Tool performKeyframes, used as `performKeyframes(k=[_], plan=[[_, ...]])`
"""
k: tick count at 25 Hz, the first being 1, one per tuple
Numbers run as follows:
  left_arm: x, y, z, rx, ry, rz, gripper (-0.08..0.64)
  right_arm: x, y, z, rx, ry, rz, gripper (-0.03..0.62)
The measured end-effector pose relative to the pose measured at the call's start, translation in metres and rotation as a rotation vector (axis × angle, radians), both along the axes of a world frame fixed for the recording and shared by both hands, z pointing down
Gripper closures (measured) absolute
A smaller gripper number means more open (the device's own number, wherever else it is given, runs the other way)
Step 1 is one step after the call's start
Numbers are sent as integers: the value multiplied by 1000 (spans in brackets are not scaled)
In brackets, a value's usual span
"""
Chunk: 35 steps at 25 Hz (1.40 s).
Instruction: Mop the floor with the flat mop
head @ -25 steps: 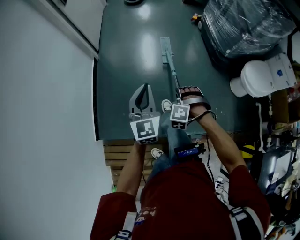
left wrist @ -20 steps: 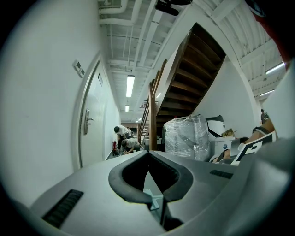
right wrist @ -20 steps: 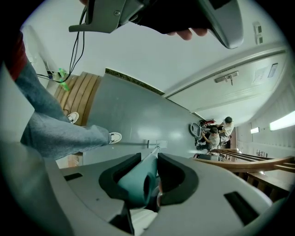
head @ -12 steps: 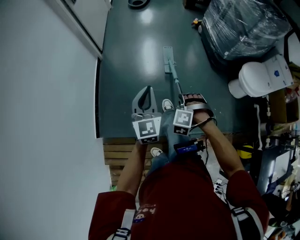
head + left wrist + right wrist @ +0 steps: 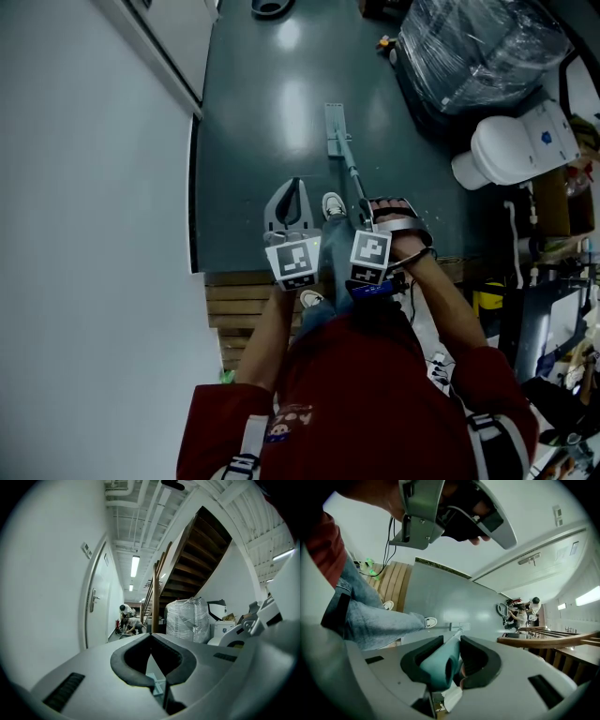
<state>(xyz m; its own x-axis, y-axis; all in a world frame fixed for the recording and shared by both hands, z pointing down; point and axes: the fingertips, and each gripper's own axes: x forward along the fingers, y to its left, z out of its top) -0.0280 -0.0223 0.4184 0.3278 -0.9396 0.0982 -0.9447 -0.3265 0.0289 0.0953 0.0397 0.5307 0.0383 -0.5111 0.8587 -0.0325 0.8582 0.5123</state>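
Floor (image 5: 262, 112), dark green, filled the head view, and we saw the mop (image 5: 334, 131) lying flat on it ahead of our shoe (image 5: 333, 204), its pole slanting back to the right gripper (image 5: 366, 230). The left gripper (image 5: 292, 192) hung just beside, clear of the pole. In the left gripper view, its jaws met at the tips with nothing between. In the right gripper view, the jaws clamped the teal handle (image 5: 440, 663).

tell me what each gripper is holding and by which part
The right gripper is shut on the flat mop's teal round handle at its top end; the left gripper is shut on nothing.
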Motion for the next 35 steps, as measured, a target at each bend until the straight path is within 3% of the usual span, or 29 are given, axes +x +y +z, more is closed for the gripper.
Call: performKeyframes(k=[24,35], plan=[[10,52,-16,28,28,23,545,7,100,-57,-91,-14,9,472],[6,54,-17,42,8,25,545,3,108,-61,-108,-12,11,472]])
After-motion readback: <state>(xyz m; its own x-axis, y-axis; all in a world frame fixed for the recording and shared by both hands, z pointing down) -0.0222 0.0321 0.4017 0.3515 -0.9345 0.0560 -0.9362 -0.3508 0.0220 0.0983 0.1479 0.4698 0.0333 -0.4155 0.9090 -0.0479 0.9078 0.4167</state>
